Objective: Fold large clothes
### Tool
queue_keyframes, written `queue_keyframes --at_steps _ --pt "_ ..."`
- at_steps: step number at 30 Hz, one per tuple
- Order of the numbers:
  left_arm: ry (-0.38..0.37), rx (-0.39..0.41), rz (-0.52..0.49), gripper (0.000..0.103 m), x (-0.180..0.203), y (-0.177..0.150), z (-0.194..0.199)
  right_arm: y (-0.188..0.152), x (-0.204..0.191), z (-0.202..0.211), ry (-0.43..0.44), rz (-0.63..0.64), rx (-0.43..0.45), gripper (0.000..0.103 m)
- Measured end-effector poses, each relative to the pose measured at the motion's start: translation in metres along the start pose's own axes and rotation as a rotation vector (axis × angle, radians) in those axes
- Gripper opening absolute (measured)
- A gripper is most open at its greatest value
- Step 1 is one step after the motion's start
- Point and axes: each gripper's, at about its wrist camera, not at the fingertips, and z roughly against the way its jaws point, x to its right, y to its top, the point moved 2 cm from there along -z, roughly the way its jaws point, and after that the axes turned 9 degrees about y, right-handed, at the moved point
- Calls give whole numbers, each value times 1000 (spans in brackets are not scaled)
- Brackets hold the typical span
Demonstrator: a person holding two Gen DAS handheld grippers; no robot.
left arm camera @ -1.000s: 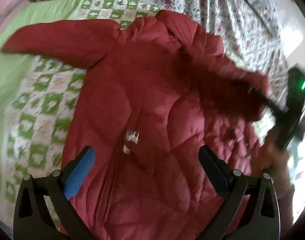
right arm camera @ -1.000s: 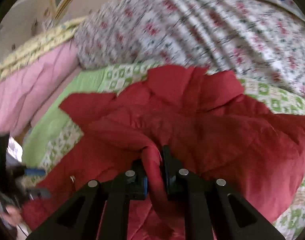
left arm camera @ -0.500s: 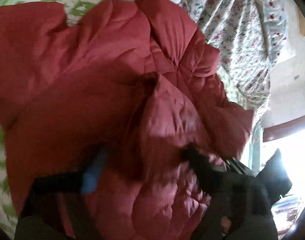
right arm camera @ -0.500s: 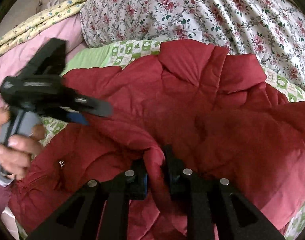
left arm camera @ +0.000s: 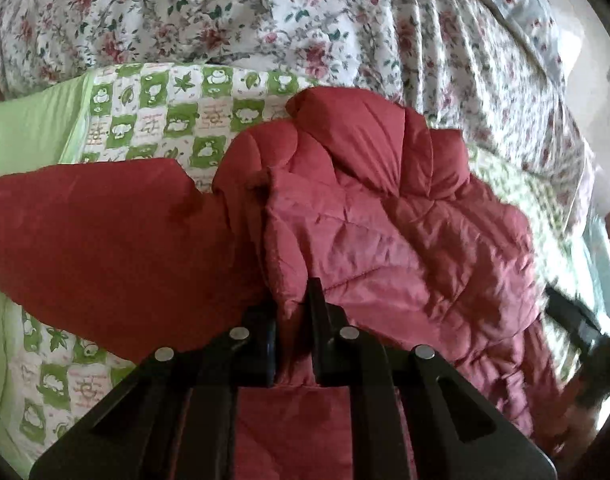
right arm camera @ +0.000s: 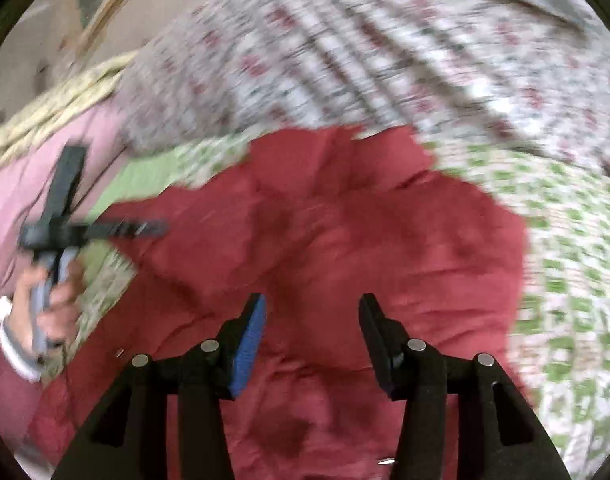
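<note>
Left wrist view: left gripper point(left arm camera: 292, 312) had just closed, clamped on a red jacket point(left arm camera: 385, 220) fold; right gripper point(right arm camera: 311, 320), just opening, hung apart above it, nothing between.

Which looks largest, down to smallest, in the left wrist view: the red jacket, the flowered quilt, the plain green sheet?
1. Red jacket, though it lies nearest the camera, which enlarges it.
2. Flowered quilt, close behind in picture area; the order is uncertain.
3. Plain green sheet, clearly smallest.

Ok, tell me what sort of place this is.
Most likely a bedroom: the red padded jacket is spread on a bed with a green checked quilt, and a floral duvet is heaped behind it.
</note>
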Motion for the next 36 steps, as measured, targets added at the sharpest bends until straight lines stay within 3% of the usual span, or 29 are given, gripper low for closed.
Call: queue_keyframes --at_steps 5,11,13,15,17,21,23,26,32,36 --pt "15 -6 32 15 -2 -5 -10 0 39 -24 -84 -70 -71 54" --pt "84 60 112 24 -32 -10 17 -17 60 -53 -92 -125 -141 53" --pt "40 108 135 24 -35 -12 32 -20 62 -56 -94 -127 -138 55" --pt "-54 138 104 24 -23 -14 44 -23 60 -59 -102 -115 -139 57" --pt "-96 124 41 24 -1 -15 41 -24 58 -61 -110 -104 -141 57" --pt "7 38 -45 24 27 -16 2 -19 50 -52 -134 -104 -137 58" --pt "25 -28 -28 24 23 -20 -26 -11 35 -41 -124 -72 -94 59" --pt "-5 -45 21 24 14 -28 -40 -4 15 -38 -113 -7 -75 59" --pt "-25 -58 40 22 9 -31 -43 -23 34 -82 -157 -35 -211 59" --pt "-26 -51 42 22 10 -38 -44 -25 40 -88 -151 -49 -202 60"
